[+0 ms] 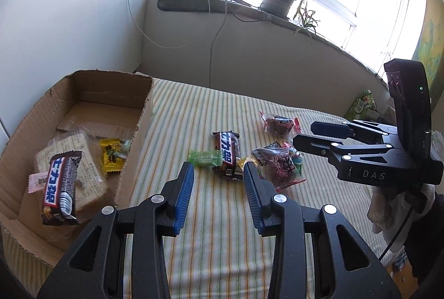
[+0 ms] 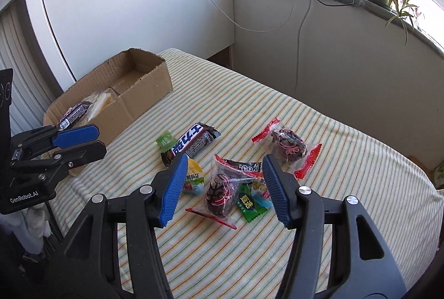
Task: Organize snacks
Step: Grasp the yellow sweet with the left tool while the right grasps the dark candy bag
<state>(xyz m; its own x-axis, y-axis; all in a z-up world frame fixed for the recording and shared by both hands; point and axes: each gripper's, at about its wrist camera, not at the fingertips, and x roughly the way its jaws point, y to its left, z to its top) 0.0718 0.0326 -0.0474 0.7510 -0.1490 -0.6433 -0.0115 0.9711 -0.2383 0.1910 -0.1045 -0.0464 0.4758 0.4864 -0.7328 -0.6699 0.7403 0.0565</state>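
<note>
Loose snacks, a chocolate bar (image 2: 191,145) and red-edged date packets (image 2: 222,188) among them, lie on the striped bed (image 2: 333,160) beside a cardboard box (image 1: 133,138) holding another bar (image 1: 59,185), with the left gripper (image 1: 219,179) and right gripper (image 2: 222,182) above them, jaws wide apart, holding nothing.

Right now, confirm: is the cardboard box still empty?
No, the cardboard box already holds a chocolate bar and a yellow candy.

A striped bed cover (image 2: 319,138) held a cardboard box (image 2: 144,96), a chocolate bar (image 2: 191,145) and scattered wrapped sweets (image 2: 222,185)
</note>
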